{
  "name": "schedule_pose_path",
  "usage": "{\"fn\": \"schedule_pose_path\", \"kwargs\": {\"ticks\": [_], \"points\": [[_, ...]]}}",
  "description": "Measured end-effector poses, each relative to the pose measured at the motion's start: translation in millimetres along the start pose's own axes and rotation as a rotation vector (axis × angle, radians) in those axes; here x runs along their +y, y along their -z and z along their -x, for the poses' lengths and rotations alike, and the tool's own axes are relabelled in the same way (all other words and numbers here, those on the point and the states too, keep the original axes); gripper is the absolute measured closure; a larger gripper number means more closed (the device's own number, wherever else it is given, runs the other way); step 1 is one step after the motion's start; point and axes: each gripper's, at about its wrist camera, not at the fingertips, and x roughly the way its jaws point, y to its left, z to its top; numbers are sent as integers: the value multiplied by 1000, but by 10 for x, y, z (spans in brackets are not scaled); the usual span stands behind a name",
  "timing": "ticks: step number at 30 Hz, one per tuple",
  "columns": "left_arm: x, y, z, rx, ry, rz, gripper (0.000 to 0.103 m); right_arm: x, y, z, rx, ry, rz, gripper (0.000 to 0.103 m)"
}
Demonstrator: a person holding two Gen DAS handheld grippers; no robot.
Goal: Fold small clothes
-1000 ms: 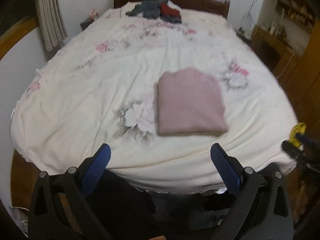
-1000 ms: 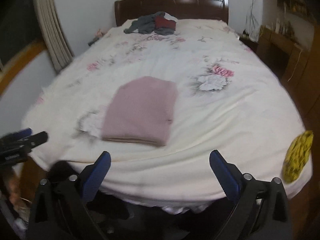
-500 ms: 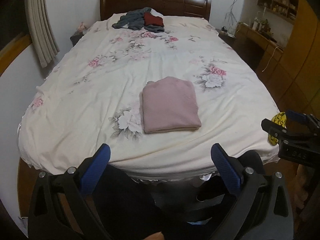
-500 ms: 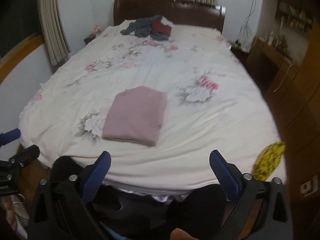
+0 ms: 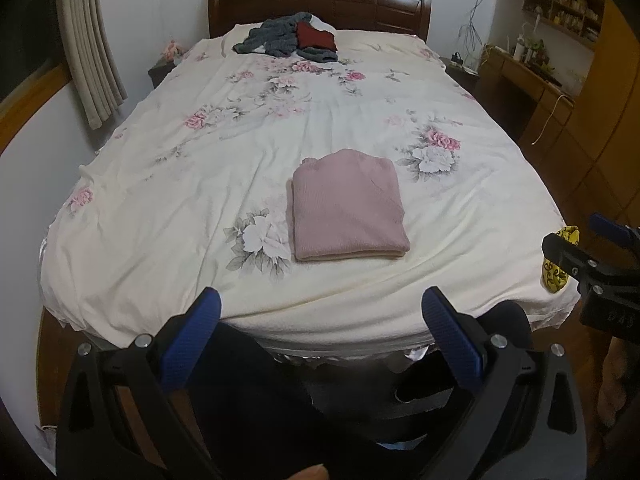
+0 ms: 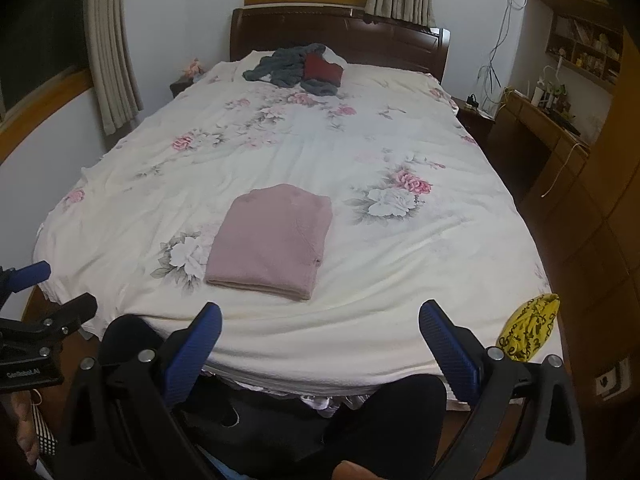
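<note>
Left wrist view
Left gripper: spread wide, nothing between the blue pads, held off the foot of the bed.
Pink sweater: folded into a neat rectangle, flat on the bed, near the foot, beside a white printed flower.
Clothes pile: grey and dark red, up by the headboard, well apart from the sweater.
Right gripper: at the right edge, seen side-on, in front of a yellow cloth.

Right wrist view
Right gripper: wide apart, holding nothing, short of the bed edge.
Pink sweater: folded, left of centre, touching only the sheet.
Yellow cloth: at the bed's near right corner.
Left gripper: at the left edge, empty.
</note>
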Motion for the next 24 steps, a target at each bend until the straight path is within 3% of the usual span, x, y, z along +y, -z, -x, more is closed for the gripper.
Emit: {"fn": "schedule_pose_path", "kwargs": {"ticks": [24], "points": [[-88, -10, -46, 9, 18, -3, 3, 50, 13, -83, 3, -7, 2, 4]]}}
